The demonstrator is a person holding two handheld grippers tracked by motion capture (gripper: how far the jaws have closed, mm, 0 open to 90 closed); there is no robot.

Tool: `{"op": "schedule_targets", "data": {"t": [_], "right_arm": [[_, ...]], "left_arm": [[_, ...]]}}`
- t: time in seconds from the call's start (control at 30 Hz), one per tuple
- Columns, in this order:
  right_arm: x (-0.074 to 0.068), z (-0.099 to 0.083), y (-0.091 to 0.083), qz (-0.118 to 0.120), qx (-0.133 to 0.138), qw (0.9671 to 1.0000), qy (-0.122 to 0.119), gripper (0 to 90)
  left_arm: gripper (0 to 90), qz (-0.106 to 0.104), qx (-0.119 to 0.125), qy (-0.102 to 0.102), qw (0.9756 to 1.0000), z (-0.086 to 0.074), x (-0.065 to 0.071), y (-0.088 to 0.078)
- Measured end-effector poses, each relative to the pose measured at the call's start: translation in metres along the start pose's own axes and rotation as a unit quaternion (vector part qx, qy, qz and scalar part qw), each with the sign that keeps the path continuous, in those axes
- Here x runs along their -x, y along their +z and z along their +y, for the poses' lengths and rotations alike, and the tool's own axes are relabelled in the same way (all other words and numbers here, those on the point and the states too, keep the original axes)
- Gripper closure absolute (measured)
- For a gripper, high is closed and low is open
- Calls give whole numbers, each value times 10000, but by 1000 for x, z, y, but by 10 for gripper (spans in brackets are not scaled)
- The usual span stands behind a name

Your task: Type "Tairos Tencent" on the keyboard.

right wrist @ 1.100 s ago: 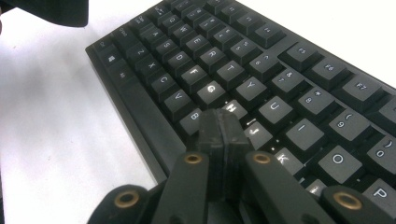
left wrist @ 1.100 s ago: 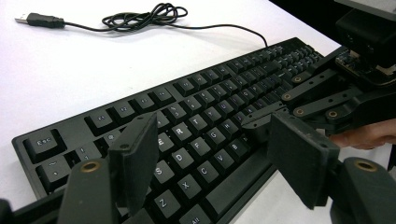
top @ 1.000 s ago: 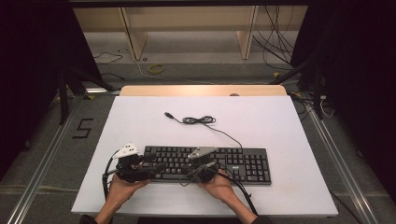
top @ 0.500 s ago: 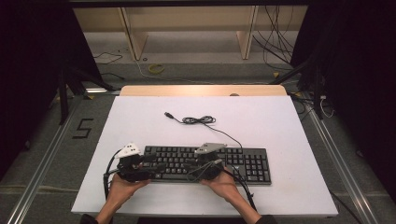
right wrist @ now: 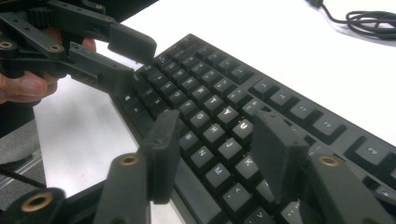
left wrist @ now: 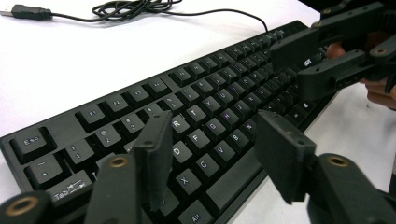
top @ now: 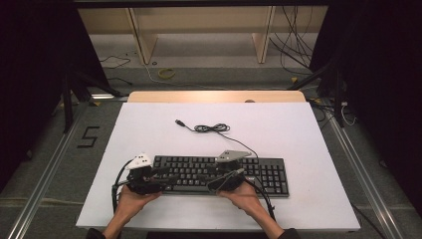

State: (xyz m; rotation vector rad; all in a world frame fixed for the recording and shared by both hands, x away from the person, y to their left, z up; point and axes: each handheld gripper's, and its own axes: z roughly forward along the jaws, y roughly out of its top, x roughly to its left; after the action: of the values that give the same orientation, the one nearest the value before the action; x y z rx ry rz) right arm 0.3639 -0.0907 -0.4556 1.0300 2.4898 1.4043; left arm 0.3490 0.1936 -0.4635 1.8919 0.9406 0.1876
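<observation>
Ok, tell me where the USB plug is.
In the high view the USB plug lies on the white table, left of the coiled cable and beyond the keyboard.

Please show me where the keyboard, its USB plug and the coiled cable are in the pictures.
keyboard (top: 259, 172): high view, on the keys of its right half.
USB plug (left wrist: 30, 12): left gripper view, on the plug body.
coiled cable (top: 211, 128): high view, on the bundled loops.

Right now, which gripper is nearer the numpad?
Right. The right gripper hangs over the middle of the keyboard, closer to the numpad at its right end. The left gripper is over the keyboard's left end, farthest from it.
</observation>
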Motion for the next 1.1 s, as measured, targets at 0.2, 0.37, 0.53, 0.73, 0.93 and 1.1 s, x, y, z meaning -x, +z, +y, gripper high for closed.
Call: {"op": "schedule_targets", "data": {"t": [0.2,0.37,0.53,0.73,0.93,1.1], "right_arm": [[1,0,-4,-18,61,10000,-10,489],[1,0,-6,-41,51,10000,12,458],[0,-1,-6,-38,29,10000,-2,438],[-1,-2,-7,-17,43,10000,-14,430],[-2,-2,-9,-9,23,10000,-2,418],[-2,-4,-11,-16,22,10000,0,402]], "left_arm": [[564,-16,-133,115,9998,0,3,2],[633,-51,-187,203,9996,1,4,4],[711,-65,-325,349,9988,1,7,6],[794,-55,-435,440,9981,2,9,8],[865,-53,-546,506,9972,2,9,11],[891,-49,-613,520,9968,2,9,14]]}}
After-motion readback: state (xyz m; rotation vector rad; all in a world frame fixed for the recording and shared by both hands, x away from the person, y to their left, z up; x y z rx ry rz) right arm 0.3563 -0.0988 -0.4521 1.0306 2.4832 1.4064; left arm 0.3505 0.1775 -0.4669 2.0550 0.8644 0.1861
